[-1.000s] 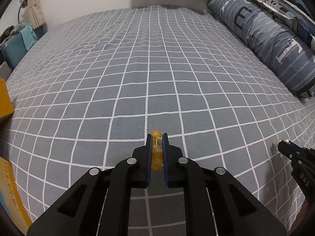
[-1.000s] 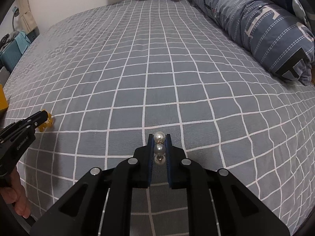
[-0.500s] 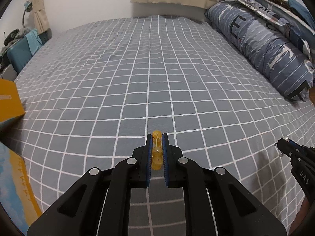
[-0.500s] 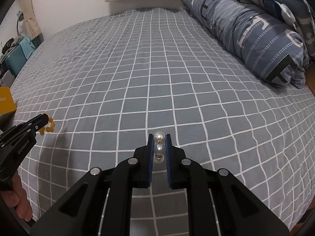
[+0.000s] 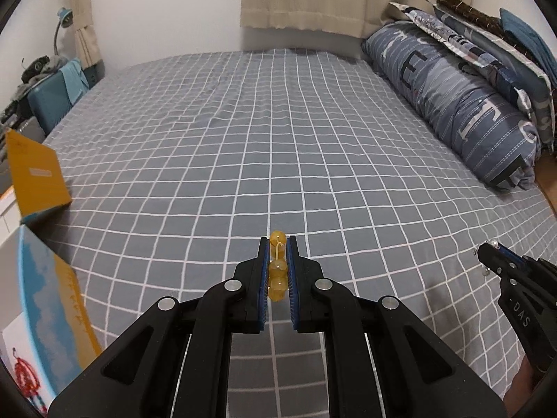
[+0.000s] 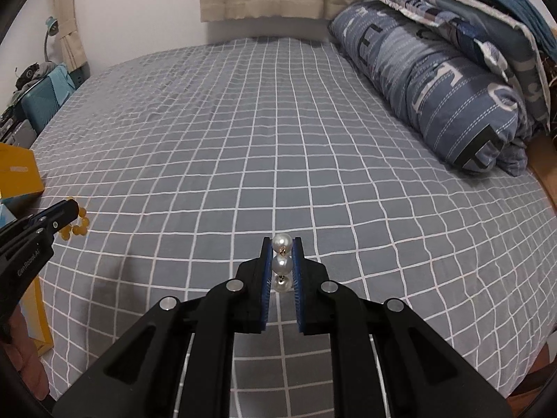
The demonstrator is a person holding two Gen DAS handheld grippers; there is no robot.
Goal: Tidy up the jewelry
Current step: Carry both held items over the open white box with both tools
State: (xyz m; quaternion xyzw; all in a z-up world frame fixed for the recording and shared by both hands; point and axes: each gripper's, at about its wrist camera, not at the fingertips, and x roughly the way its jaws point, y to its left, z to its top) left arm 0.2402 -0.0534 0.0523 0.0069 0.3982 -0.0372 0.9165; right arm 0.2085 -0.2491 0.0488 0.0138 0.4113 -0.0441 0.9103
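My left gripper (image 5: 277, 244) is shut on a string of yellow amber beads (image 5: 277, 270), held above the grey checked bedspread (image 5: 278, 132). In the right wrist view the same beads (image 6: 78, 226) hang from the left gripper (image 6: 71, 207) at the far left. My right gripper (image 6: 282, 244) is shut on a string of white pearls (image 6: 281, 263), also held above the bed. In the left wrist view the right gripper (image 5: 487, 252) shows at the right edge with a pearl (image 5: 493, 242) at its tip.
An open yellow and blue box (image 5: 33, 170) stands at the bed's left edge, its lid (image 5: 45, 313) nearer me. A long blue bolster pillow (image 5: 459, 104) and stacked bedding lie along the right side. A teal case (image 5: 52, 94) stands beyond the bed's far left.
Both grippers have risen and tilted up with their bead strings still held, so more of the wall, the curtain and the yellow box shows.
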